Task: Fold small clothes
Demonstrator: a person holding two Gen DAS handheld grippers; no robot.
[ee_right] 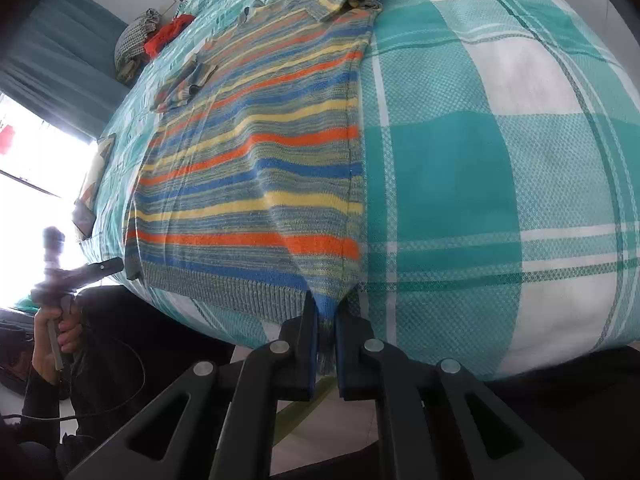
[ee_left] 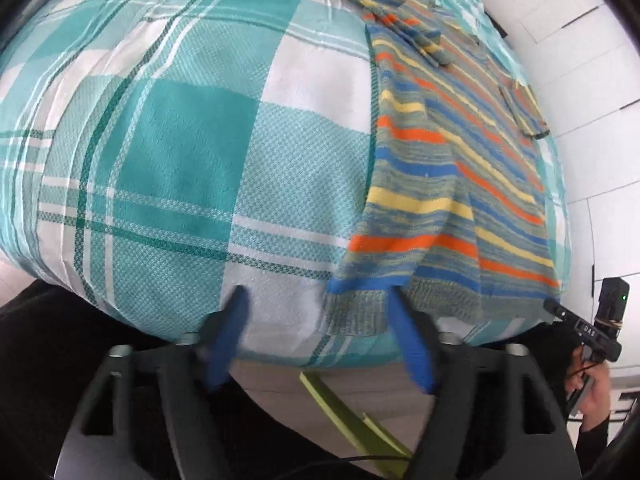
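Note:
A small striped knit sweater (ee_left: 452,152) in orange, blue, yellow and grey lies flat on a bed with a teal plaid cover (ee_left: 180,152). Its hem is at the bed's near edge and one sleeve is folded across the top. My left gripper (ee_left: 316,300) is open over the near edge, its right finger at the sweater's lower left hem corner, nothing held. In the right wrist view the sweater (ee_right: 256,160) fills the middle. My right gripper (ee_right: 326,312) is shut on the sweater's lower right hem corner, with fabric pinched between the pads.
The other hand-held gripper (ee_left: 592,332) shows at the right of the left wrist view, and a gripper (ee_right: 76,276) at the left of the right wrist view. Folded clothes and a red item (ee_right: 160,36) lie at the bed's far end. A window (ee_right: 28,160) is on the left.

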